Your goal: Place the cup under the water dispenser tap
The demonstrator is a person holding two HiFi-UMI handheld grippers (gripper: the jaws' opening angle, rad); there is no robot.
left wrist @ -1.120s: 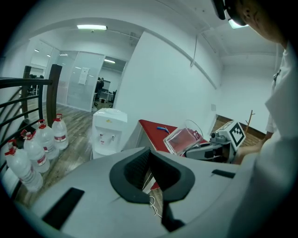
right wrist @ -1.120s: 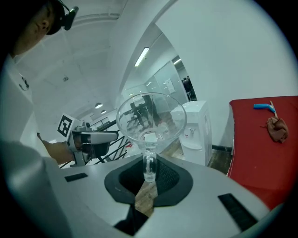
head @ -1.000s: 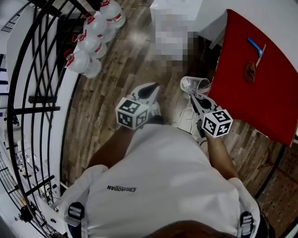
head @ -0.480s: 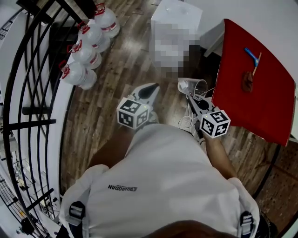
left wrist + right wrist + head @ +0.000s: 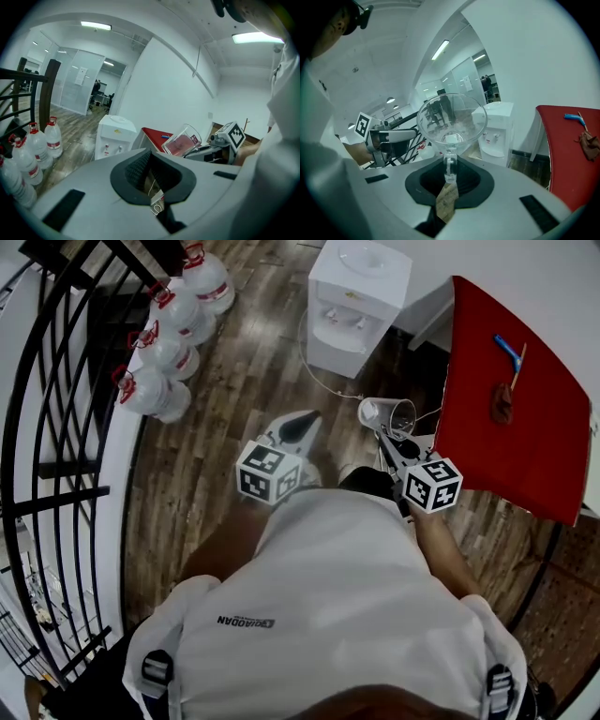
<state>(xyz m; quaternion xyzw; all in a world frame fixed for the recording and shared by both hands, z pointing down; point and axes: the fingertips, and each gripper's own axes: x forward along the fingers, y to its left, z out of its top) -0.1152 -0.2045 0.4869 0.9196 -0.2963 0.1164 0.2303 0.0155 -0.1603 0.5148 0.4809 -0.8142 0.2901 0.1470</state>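
Note:
A clear plastic cup [image 5: 389, 412] lies on its side in the air, pinched by its wall in my right gripper [image 5: 385, 433], which is shut on it. In the right gripper view the cup [image 5: 451, 123] rises from the jaws with its mouth towards the camera. The white water dispenser [image 5: 359, 298] stands on the wooden floor ahead of the cup, with its taps [image 5: 492, 136] on the front panel. My left gripper [image 5: 304, 422] is held level to the left of the cup, shut on nothing. From the left gripper view the dispenser [image 5: 114, 136] is left of the cup [image 5: 182, 141].
A red-topped table [image 5: 525, 437] stands at the right, close to the cup, with a blue tool [image 5: 507, 350] and a brown object [image 5: 502, 400] on it. Several water bottles [image 5: 167, 343] line the black railing [image 5: 56, 427] at the left. A white cable [image 5: 317, 369] runs beside the dispenser.
The dispenser and the bottles have slid lower in the head view, so they are nearer. Both grippers keep about the same pose, and the cup stays in the right one.

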